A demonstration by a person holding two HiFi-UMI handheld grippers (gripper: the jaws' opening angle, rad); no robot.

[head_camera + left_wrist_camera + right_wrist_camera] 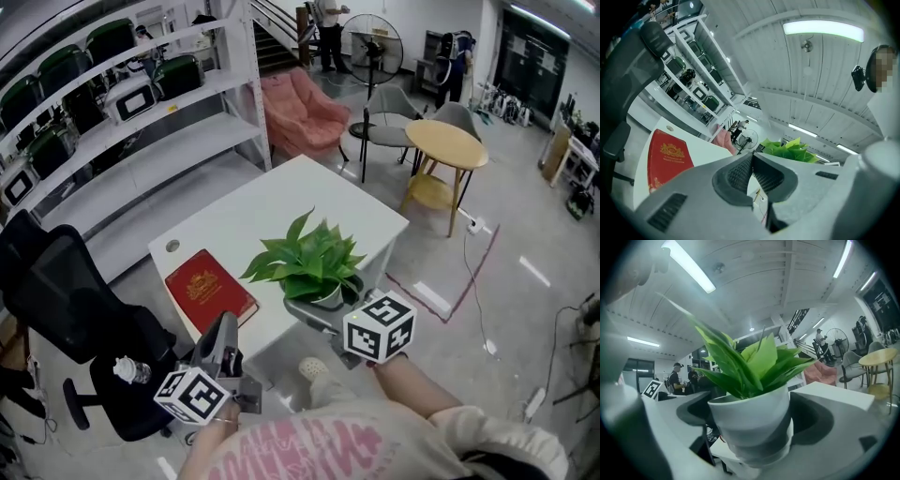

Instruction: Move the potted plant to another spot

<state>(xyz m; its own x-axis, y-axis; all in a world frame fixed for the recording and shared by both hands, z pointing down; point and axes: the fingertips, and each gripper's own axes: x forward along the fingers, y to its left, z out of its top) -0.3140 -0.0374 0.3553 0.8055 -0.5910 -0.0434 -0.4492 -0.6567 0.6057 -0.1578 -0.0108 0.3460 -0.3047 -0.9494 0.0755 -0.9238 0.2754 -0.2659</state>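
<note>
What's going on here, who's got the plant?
A person works two handheld grippers. The right gripper is shut on the plant, by its white pot, at the near edge of the table; whether it's lifted can't be told. The left gripper is shut and empty, held low beside the table. A red book lies on the table.

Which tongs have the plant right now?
The right tongs: they are shut on the plant. The left tongs are shut with nothing between them.

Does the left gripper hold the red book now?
No, the left gripper has its jaws pressed together with nothing between them, while the red book lies flat on the white table.
</note>
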